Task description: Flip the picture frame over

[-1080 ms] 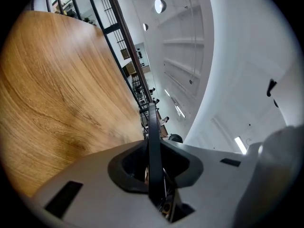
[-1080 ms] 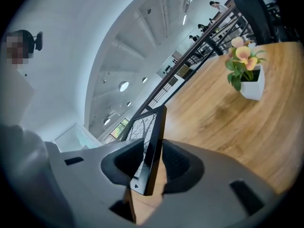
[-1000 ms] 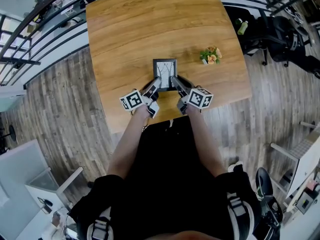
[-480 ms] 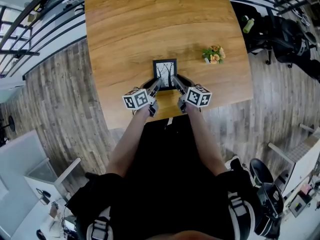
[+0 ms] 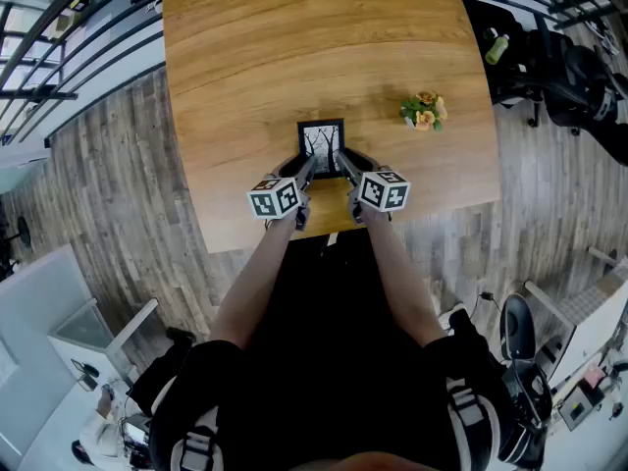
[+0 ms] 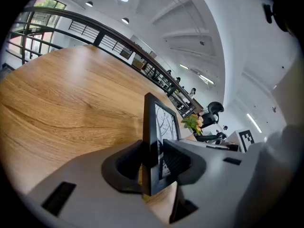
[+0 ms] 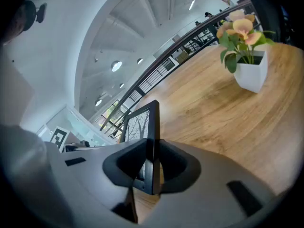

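Observation:
A small black picture frame (image 5: 322, 145) lies low over the wooden table (image 5: 294, 47) near its front edge, with the tree drawing facing up. Both grippers reach its near edge from my side. My left gripper (image 5: 306, 168) has the frame's left edge (image 6: 153, 127) between its jaws. Those jaws are opening, and a thin gap shows beside one pad. My right gripper (image 5: 343, 165) is shut on the frame's right edge (image 7: 153, 127), with both pads against it. In the left gripper view the left gripper (image 6: 154, 158) straddles the edge; in the right gripper view the right gripper (image 7: 152, 163) pinches it.
A small white pot of orange flowers (image 5: 422, 112) stands on the table to the right of the frame, and shows close in the right gripper view (image 7: 247, 56). Black railings and wood floor surround the table. Office chairs and bags sit at the far right.
Both hands have sunk toward the table with the frame between them. The left gripper has rolled, and its jaws stand wider round the frame's edge.

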`<move>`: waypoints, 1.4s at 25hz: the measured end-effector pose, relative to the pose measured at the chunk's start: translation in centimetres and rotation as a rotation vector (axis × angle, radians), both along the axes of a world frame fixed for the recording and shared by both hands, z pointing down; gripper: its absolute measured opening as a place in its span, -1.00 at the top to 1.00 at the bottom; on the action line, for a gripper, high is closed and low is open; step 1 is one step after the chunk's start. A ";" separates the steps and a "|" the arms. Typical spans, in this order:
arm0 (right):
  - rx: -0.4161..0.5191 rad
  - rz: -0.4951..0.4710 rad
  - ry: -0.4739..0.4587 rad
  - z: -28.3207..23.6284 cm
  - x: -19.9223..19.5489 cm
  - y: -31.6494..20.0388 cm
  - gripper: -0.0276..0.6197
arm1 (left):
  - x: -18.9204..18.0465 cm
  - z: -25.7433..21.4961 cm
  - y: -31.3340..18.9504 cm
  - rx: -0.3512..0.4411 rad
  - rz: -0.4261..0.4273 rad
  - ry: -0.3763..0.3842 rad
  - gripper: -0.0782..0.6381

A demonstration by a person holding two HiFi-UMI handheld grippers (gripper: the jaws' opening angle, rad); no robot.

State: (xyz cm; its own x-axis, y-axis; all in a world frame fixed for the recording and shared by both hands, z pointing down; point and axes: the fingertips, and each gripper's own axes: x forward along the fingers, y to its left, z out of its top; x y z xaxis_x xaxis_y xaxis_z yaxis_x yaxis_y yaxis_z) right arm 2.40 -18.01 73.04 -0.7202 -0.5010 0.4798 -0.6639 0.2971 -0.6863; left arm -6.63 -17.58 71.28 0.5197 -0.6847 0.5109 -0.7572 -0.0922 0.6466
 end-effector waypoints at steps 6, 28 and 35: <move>-0.010 -0.034 0.066 1.8 -0.1 0.2 0.62 | 0.1 1.9 0.2 -0.036 0.015 -0.054 0.38; 0.022 -0.141 0.230 4.7 -0.1 -0.8 0.61 | 0.5 5.2 -0.4 -0.108 0.099 -0.210 0.36; 0.066 -0.160 0.312 4.9 0.1 -1.1 0.59 | 0.7 5.4 -0.7 -0.093 0.117 -0.249 0.34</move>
